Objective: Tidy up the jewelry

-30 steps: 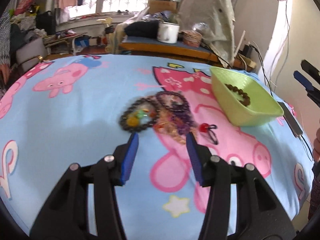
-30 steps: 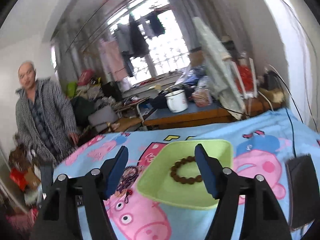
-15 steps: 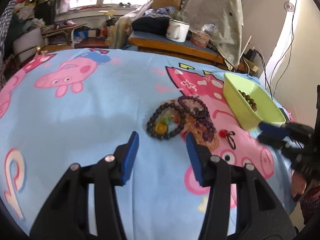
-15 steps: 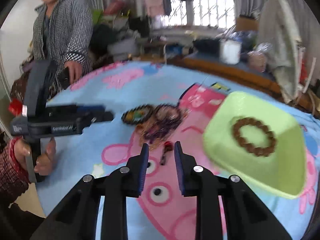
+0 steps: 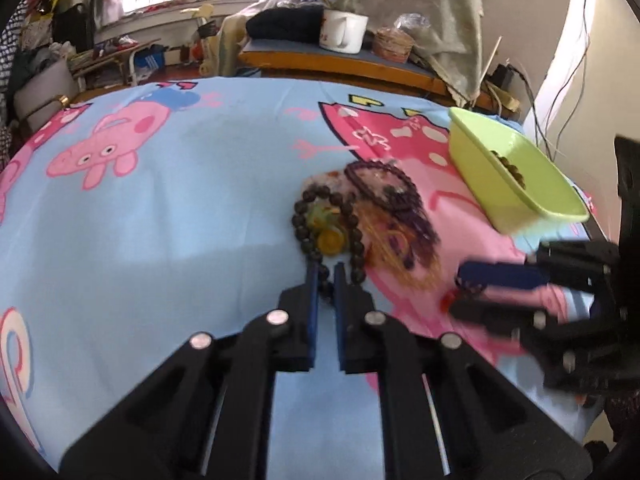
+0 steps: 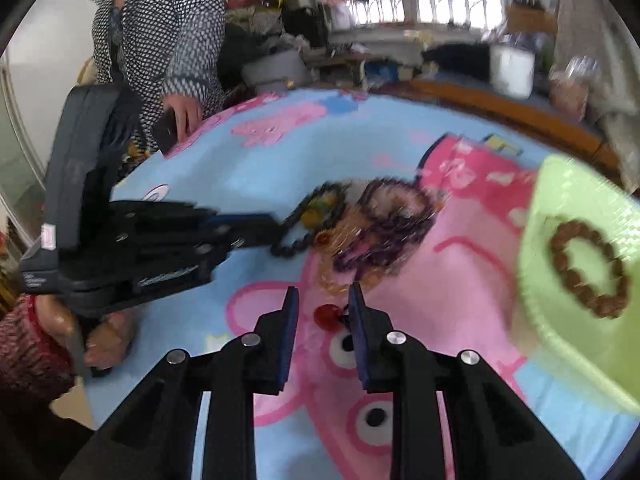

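Note:
A pile of jewelry lies on the blue cartoon-print cloth: a dark bead bracelet [image 5: 320,236] with an amber piece inside it, purple bead strands [image 5: 394,196] and gold chain. My left gripper [image 5: 325,270] is shut on the near edge of the dark bead bracelet [image 6: 308,236]. My right gripper [image 6: 323,300] is narrowly open around a small red bead piece [image 6: 326,314], low over the cloth; it also shows in the left wrist view [image 5: 472,280]. A green tray [image 6: 576,280] on the right holds a brown bead bracelet [image 6: 586,268].
A person in a checked jacket [image 6: 160,40] stands at the cloth's far left corner. A wooden table with a white mug [image 5: 344,34] stands beyond the cloth. The green tray [image 5: 516,184] sits near the right edge.
My left gripper moved forward and closed on the dark bead bracelet. My right gripper dropped toward the red bead piece and opened slightly around it.

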Motion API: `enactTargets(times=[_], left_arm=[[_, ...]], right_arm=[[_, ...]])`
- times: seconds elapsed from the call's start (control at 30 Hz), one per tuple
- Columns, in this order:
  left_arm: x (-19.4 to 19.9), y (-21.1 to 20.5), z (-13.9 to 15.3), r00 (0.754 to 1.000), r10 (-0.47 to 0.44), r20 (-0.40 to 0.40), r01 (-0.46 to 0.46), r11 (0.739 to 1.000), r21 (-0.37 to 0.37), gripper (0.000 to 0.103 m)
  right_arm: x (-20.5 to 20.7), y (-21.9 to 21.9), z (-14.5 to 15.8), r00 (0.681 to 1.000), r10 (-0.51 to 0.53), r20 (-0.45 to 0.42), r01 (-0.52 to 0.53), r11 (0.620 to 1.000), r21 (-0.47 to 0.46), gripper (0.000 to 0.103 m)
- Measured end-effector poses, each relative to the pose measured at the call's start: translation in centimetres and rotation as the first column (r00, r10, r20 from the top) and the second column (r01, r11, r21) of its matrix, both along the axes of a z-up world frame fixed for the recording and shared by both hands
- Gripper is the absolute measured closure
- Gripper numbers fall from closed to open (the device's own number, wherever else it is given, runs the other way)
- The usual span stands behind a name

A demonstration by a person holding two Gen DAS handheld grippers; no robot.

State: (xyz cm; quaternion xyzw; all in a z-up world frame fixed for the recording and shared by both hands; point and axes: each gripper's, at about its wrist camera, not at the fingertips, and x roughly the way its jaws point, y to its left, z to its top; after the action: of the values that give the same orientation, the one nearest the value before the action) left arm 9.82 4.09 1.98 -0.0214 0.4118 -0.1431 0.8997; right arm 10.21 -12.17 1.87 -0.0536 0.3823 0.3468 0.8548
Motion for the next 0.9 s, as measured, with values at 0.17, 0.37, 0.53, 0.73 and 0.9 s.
enactTargets(times=[0.17,0.37,0.53,0.73,0.9], left_arm=[[-1.7,1.5,0.5,0.999,0.03,0.026,-0.029,0.998,-0.048,0.096],[-1.5,4.6,0.7,0.993,0.119,0.023,-0.115,0.982,-0.149,0.096],[-1.7,6.4,0.8,0.987,0.157,0.029,-0.146,0.959,-0.241,0.096],[-2.1,6.6,0.9,0.986,0.16,0.042,-0.144,0.955,-0.258,0.096],[-2.1,6.2,1.1,0.993,0.11,0.038,-0.096,0.958,-0.27,0.096]], right_arm=[[0.1,-1.3,1.9,0.999,-0.04,0.037,0.038,0.998,0.051,0.103],[5.2,-1.7,5.2,0.994,-0.084,-0.065,0.089,0.993,0.079,0.103],[10.2,2.7,3.3,0.978,-0.068,-0.197,0.051,0.994,-0.092,0.103],[9.5,4.7,-0.2,0.938,0.024,-0.345,-0.073,0.989,-0.129,0.103],[4.2,2.0,1.1,0.931,0.126,-0.344,-0.165,0.983,-0.086,0.103]])
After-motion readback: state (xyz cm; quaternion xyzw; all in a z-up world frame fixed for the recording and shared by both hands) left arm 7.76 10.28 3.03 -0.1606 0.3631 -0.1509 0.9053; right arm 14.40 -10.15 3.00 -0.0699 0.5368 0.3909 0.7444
